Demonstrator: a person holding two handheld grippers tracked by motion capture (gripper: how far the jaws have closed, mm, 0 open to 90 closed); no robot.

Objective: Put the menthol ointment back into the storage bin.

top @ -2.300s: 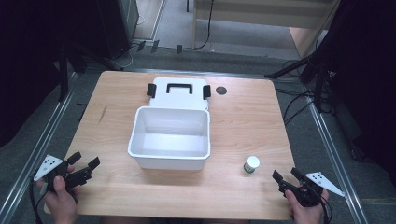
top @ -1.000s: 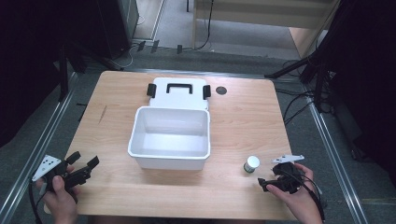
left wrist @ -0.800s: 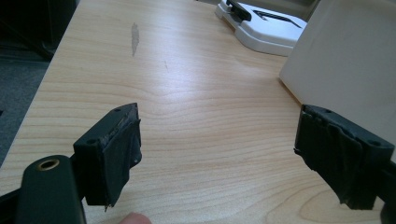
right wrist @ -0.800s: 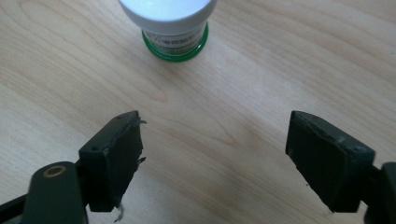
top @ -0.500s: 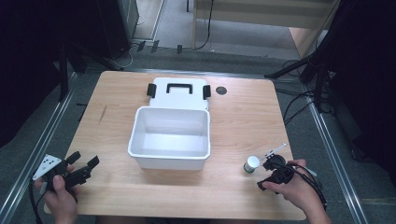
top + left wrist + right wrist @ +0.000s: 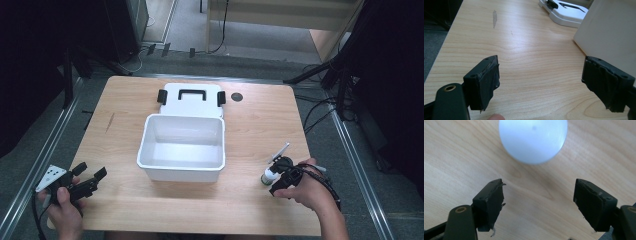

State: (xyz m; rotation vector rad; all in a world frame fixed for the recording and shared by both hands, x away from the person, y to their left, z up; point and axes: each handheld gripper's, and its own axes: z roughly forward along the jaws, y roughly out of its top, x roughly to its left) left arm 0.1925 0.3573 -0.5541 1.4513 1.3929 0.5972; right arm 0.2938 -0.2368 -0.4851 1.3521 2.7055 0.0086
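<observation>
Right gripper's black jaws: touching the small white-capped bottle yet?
Apart. The right gripper view shows the right gripper open, bare wooden table between both jaws and the small white-capped bottle.

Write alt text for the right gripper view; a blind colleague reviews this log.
The right gripper points down at a wooden table, jaws open and empty. A blurred white round cap sits just beyond the tips.

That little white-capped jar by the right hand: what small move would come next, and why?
Probably a short push forward and down, so the open right gripper straddles the jar. In the right gripper view its white cap lies just ahead of the jaws, which stand wide apart over bare table, not yet around it.
</observation>
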